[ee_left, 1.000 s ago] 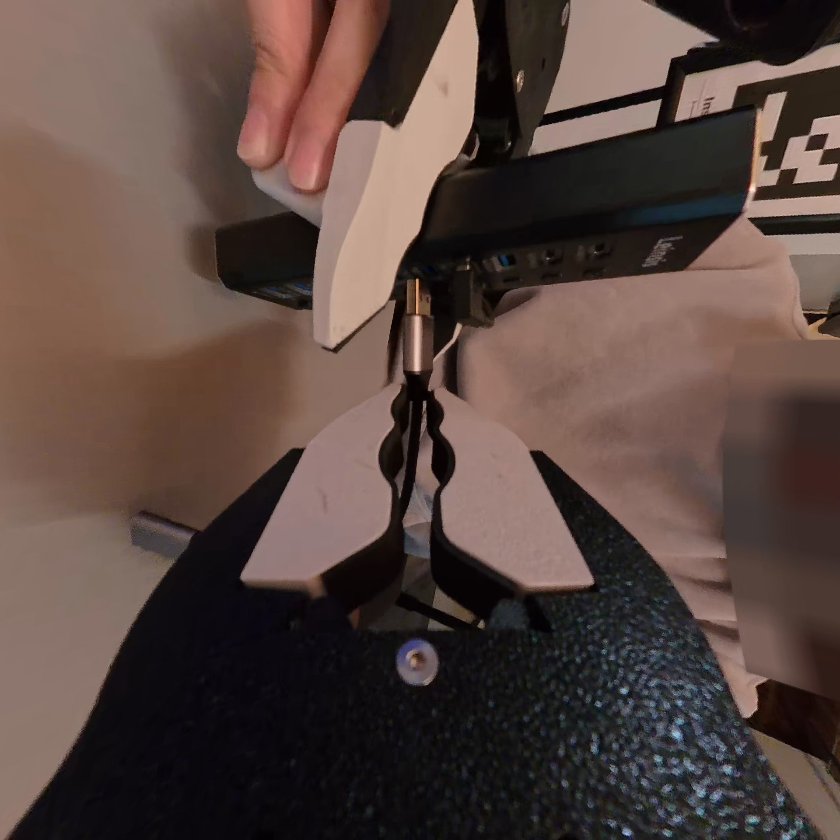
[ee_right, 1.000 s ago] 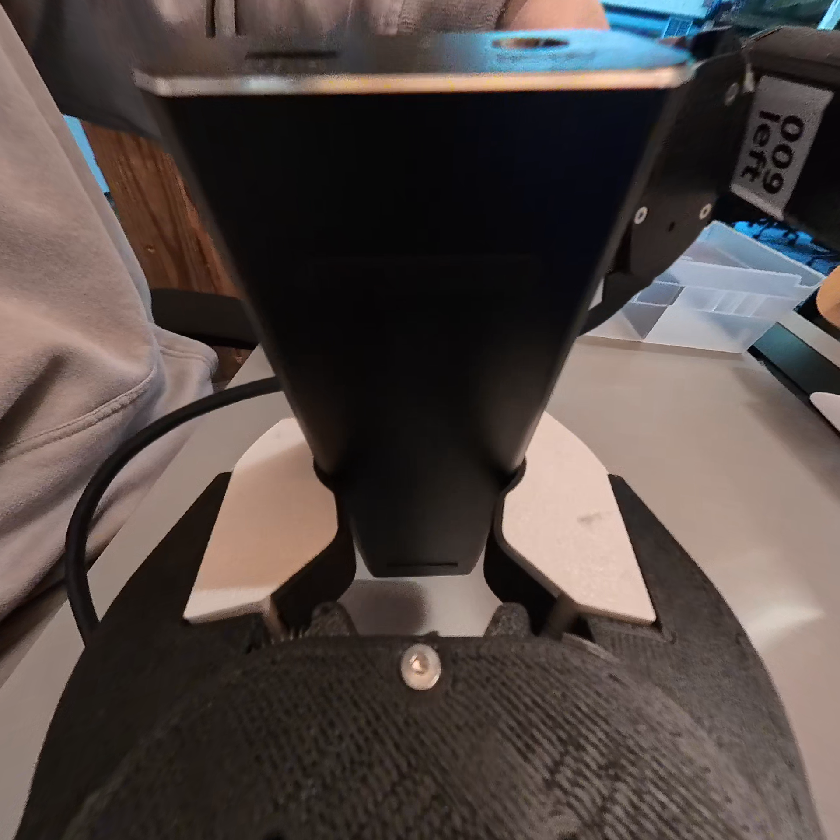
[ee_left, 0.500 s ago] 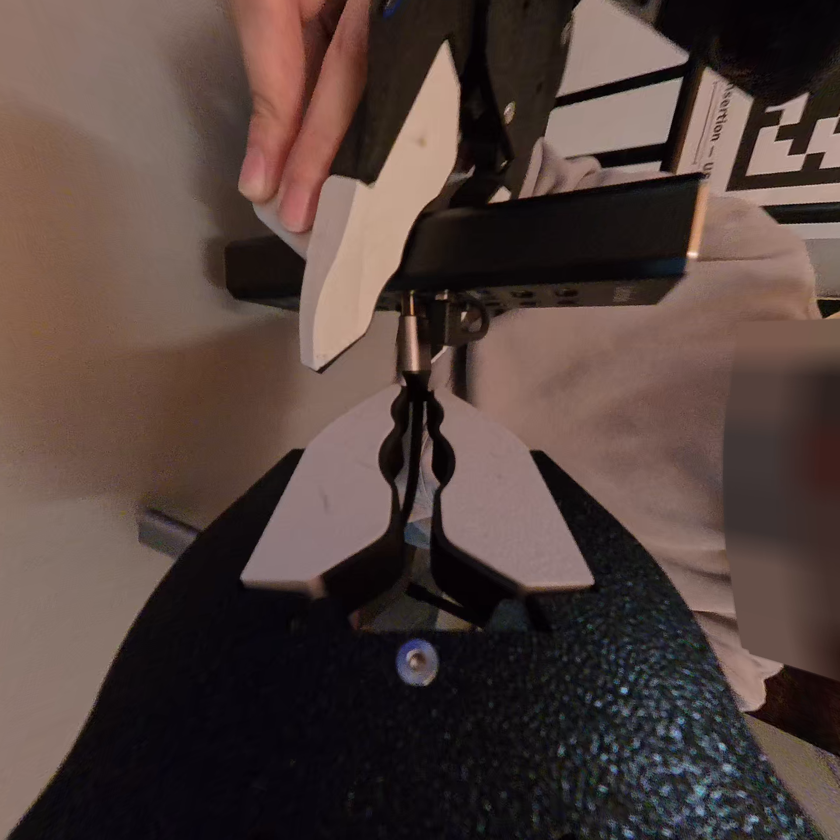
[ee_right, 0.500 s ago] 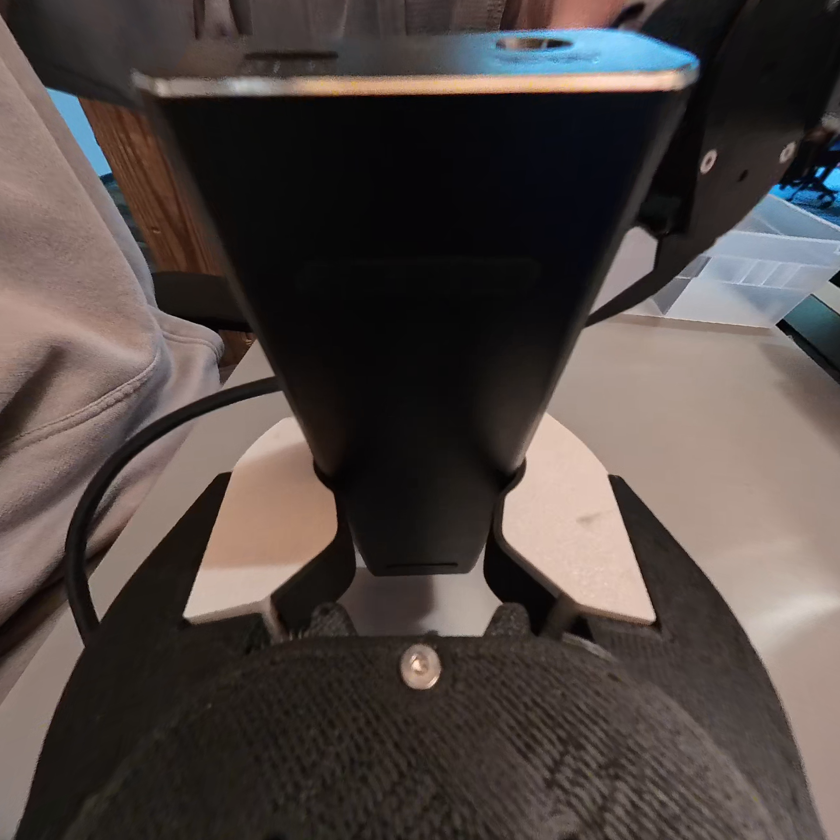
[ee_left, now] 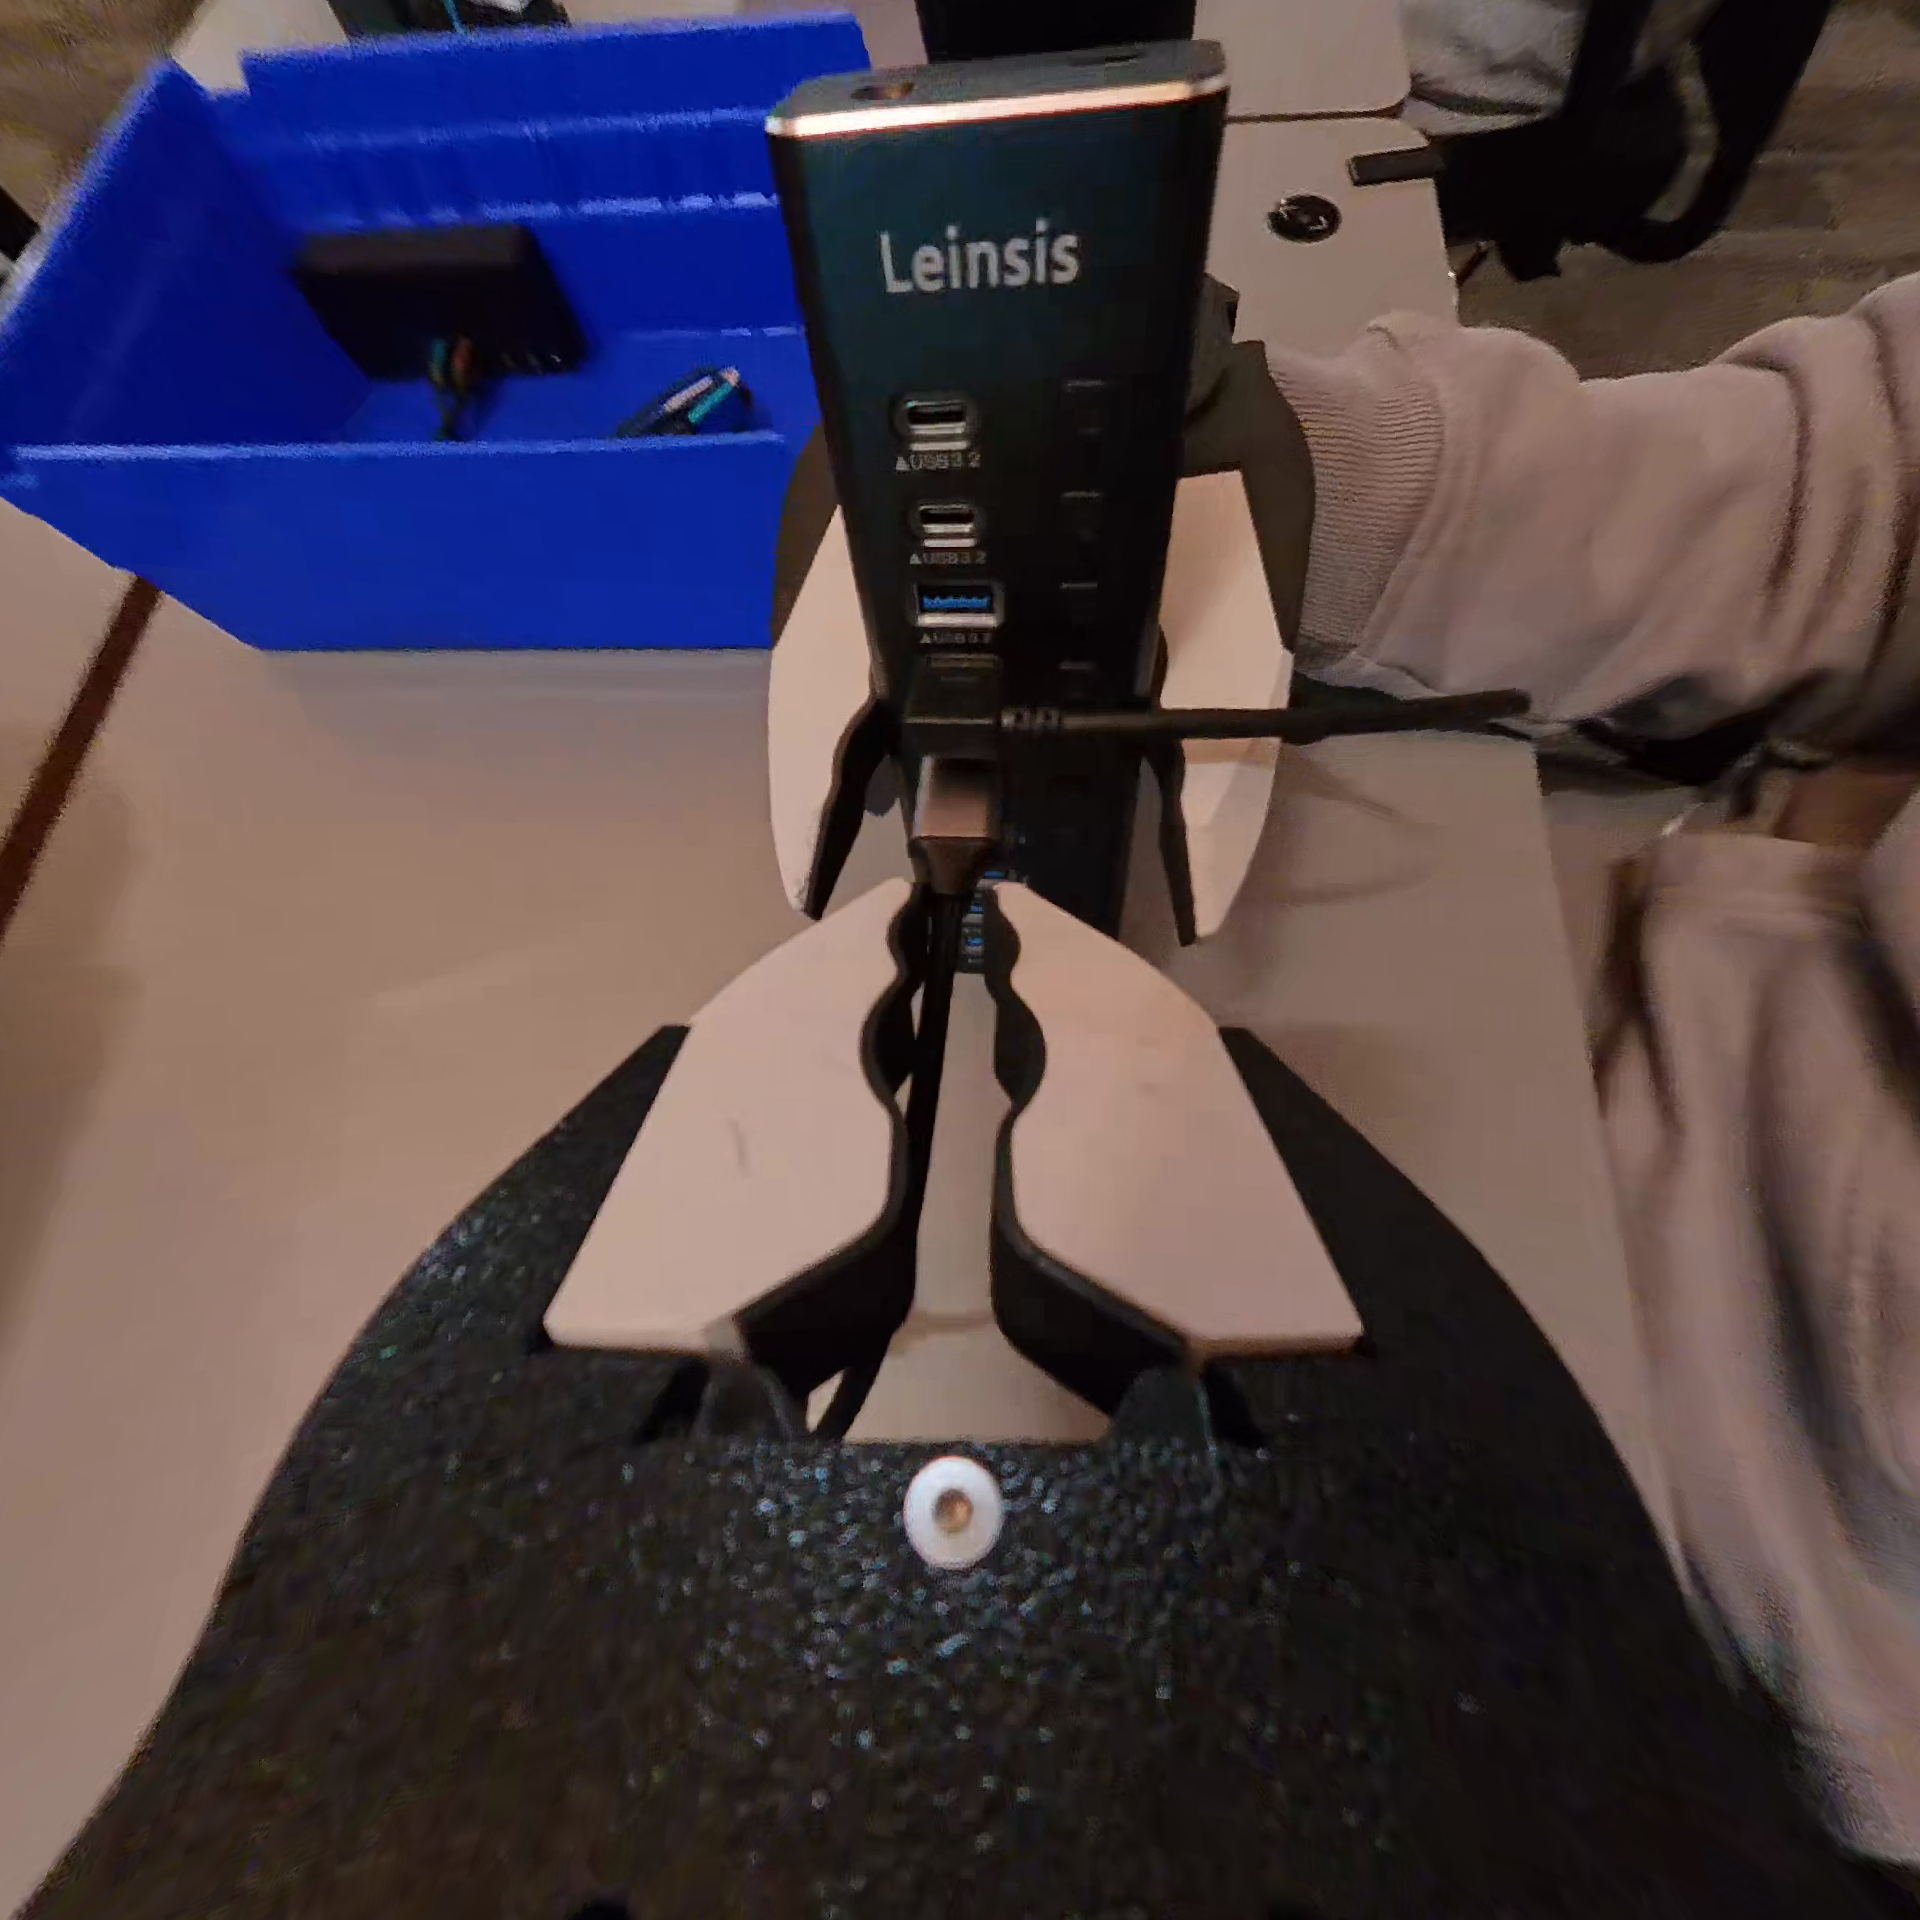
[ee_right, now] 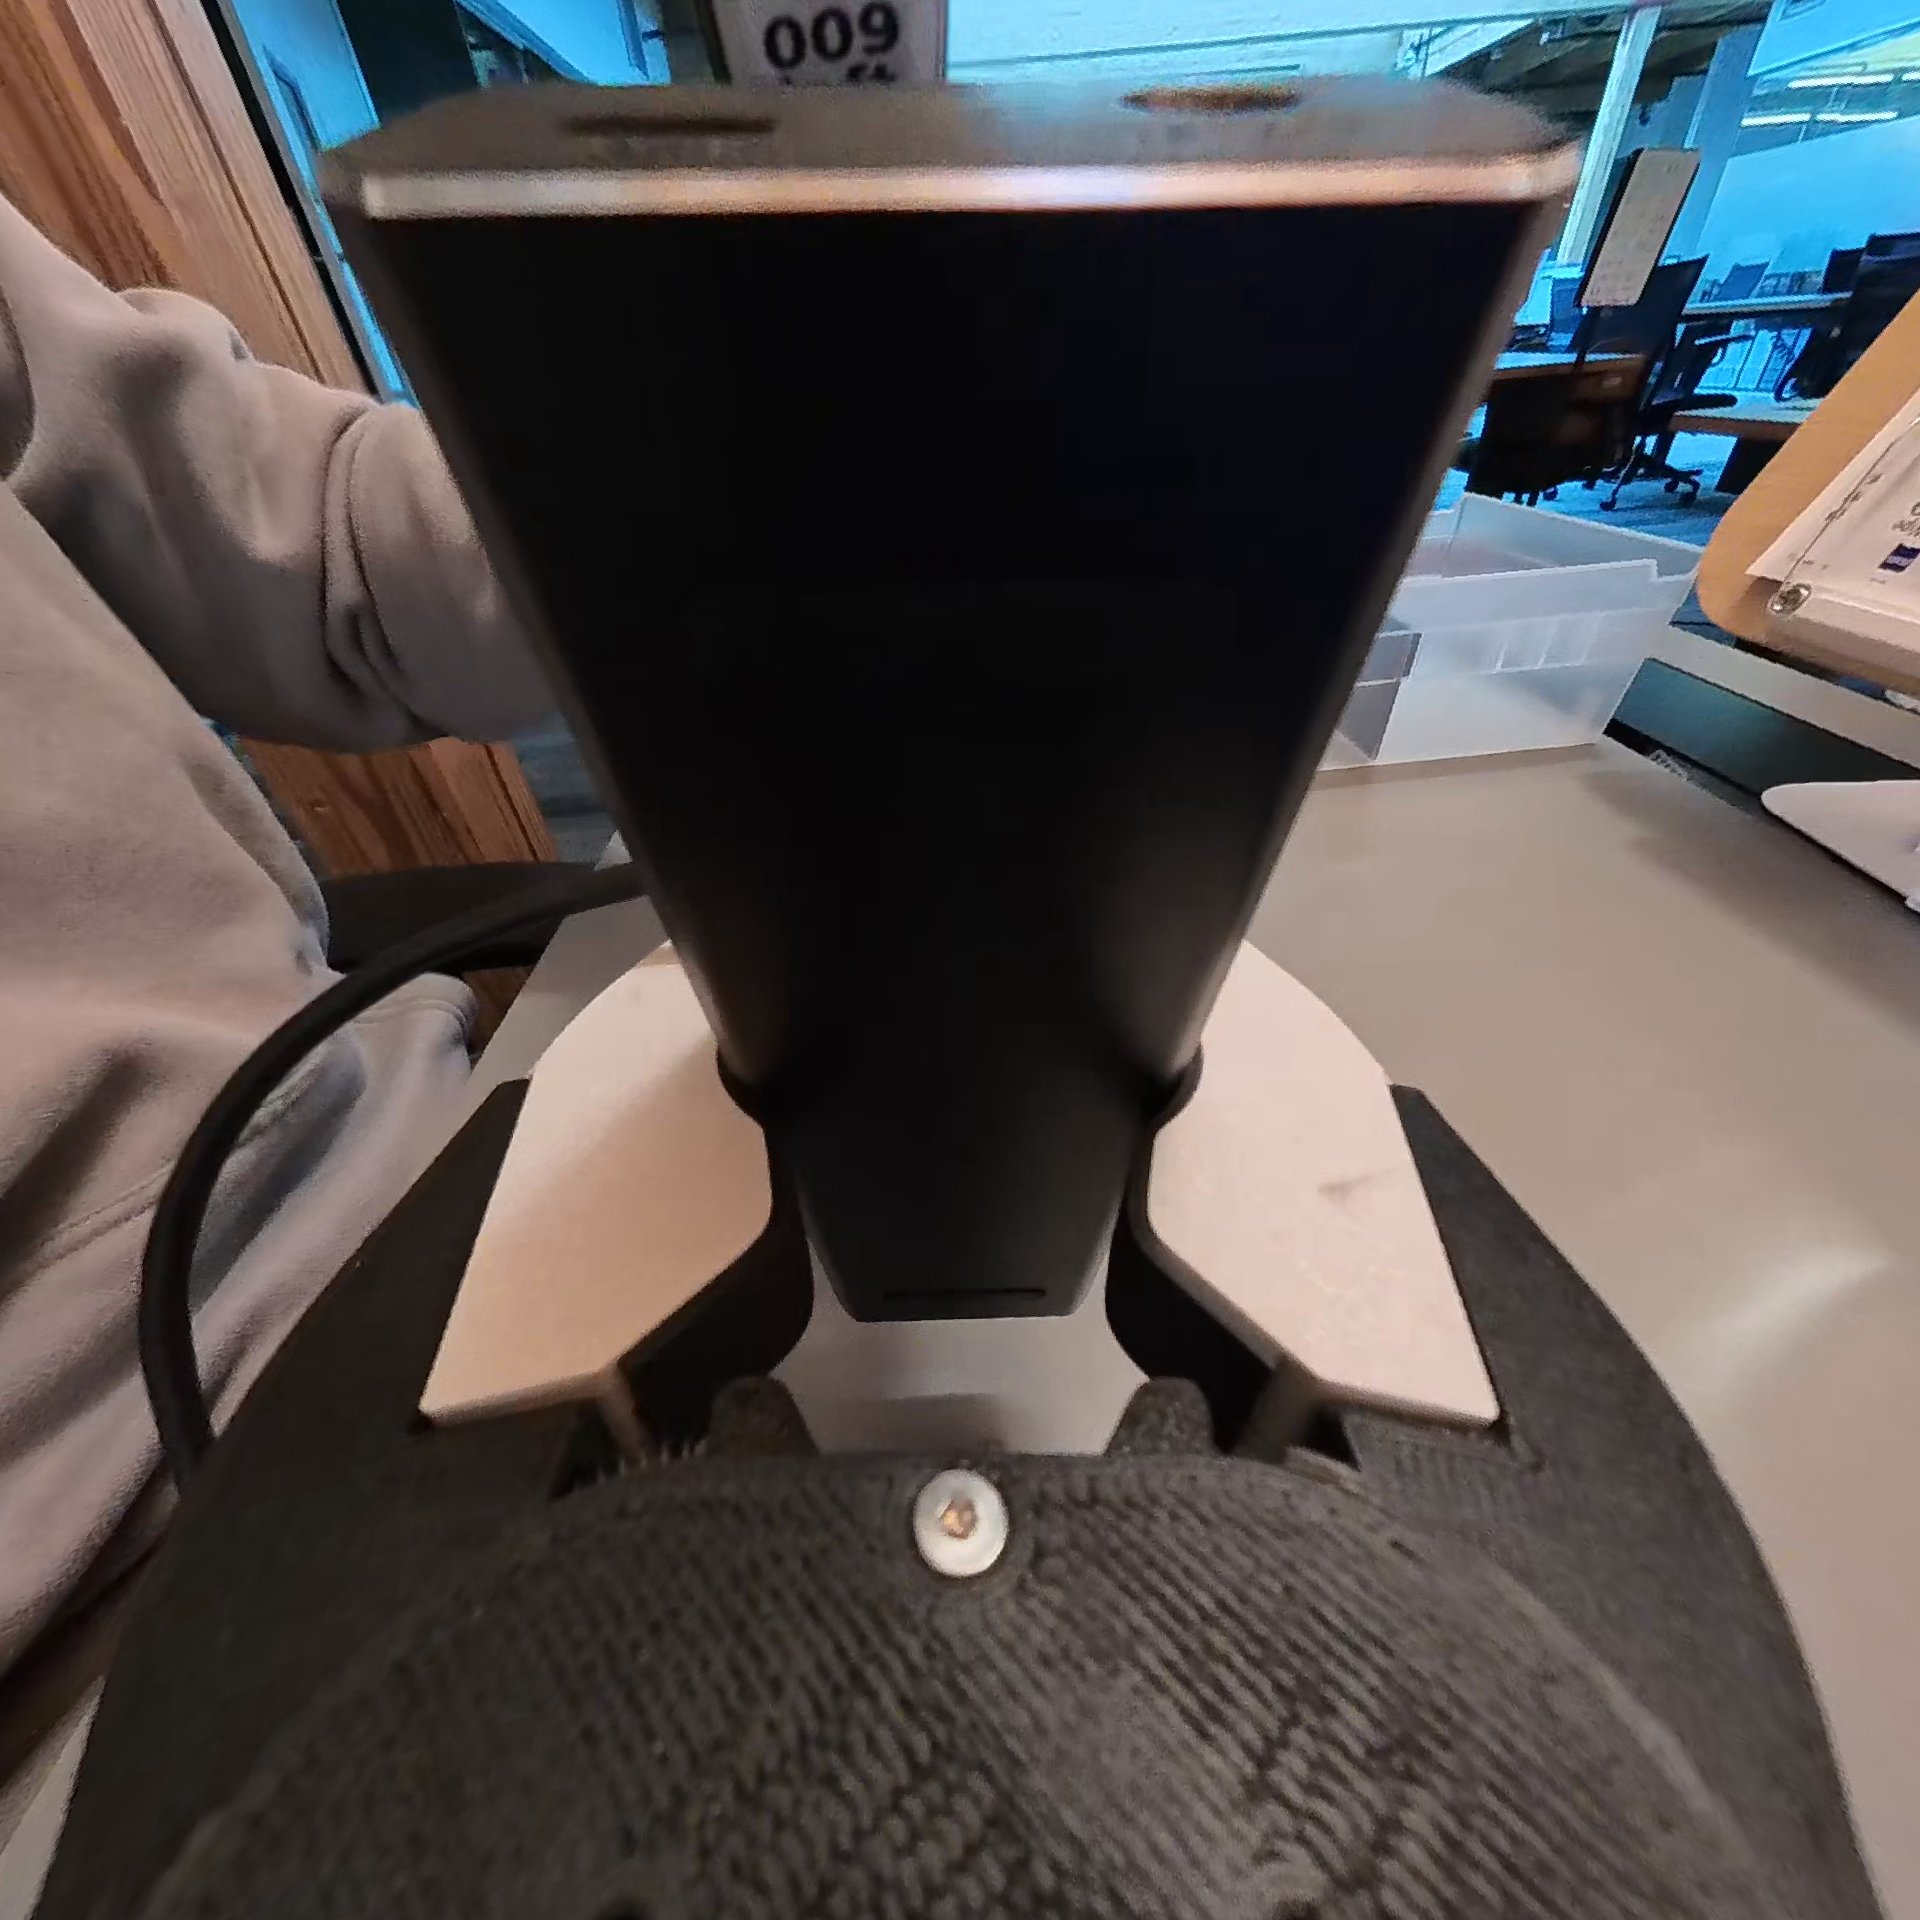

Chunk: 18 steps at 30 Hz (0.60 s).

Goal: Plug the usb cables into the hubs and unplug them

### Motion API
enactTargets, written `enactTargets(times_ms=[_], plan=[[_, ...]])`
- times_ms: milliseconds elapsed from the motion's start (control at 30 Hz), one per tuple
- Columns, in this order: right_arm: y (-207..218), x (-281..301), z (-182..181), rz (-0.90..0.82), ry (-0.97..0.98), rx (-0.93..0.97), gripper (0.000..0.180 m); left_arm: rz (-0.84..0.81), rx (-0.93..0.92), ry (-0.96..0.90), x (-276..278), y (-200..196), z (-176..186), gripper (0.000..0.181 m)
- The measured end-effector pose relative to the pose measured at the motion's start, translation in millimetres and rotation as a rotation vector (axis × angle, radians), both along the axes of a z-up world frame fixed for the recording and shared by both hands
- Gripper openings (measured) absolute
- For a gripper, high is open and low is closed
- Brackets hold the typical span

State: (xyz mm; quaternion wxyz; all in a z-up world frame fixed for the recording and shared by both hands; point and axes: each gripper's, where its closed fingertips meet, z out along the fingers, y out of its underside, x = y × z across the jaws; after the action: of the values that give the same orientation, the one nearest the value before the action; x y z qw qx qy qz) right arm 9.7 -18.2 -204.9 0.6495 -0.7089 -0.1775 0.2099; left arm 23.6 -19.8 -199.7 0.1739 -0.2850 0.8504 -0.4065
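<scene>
A black USB hub (ee_left: 997, 312) stands upright with its port side facing me in the left wrist view. My right gripper (ee_right: 956, 1060) is shut on its lower end, and the hub's plain back (ee_right: 956, 623) fills the right wrist view. My left gripper (ee_left: 951, 899) is shut on a black USB cable (ee_left: 930, 1039) just behind its grey plug (ee_left: 951, 821). The plug sits against a lower port, and its metal end is hidden. A second black plug (ee_left: 951, 717) sits in the port above it, and its cable (ee_left: 1247, 719) runs off to the right.
A blue bin (ee_left: 416, 540) at the back left holds another black hub (ee_left: 436, 301) and some cables. A person's grey sleeve (ee_left: 1558, 520) is at the right. A clear plastic organiser (ee_right: 1507, 644) stands on the grey table (ee_right: 1558, 1039). A black cable (ee_right: 208, 1143) loops at the left.
The plug's bare metal end showed below the hub, then went into a port and is now hidden. Both grippers have swung round, so the hub faces me upright with the blue bin behind it.
</scene>
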Motion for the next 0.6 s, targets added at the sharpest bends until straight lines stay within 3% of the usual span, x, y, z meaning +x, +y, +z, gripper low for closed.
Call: enactTargets(times_ms=[233,433,600], plan=[[3.4,-7.5,-5.5,0.016,-0.035,-0.029,0.072,-0.001,-0.047,-0.052,-6.1,1.6,-2.0,0.009],[8.5,-14.0,-22.9,0.009,-0.138,-0.121,0.072,-0.012,0.189,-0.017,-12.9,7.9,-17.2,0.008],[12.7,-13.9,-25.9,-0.009,-0.132,-0.141,0.072,0.016,0.167,-0.012,-10.1,8.6,-19.8,0.008]])
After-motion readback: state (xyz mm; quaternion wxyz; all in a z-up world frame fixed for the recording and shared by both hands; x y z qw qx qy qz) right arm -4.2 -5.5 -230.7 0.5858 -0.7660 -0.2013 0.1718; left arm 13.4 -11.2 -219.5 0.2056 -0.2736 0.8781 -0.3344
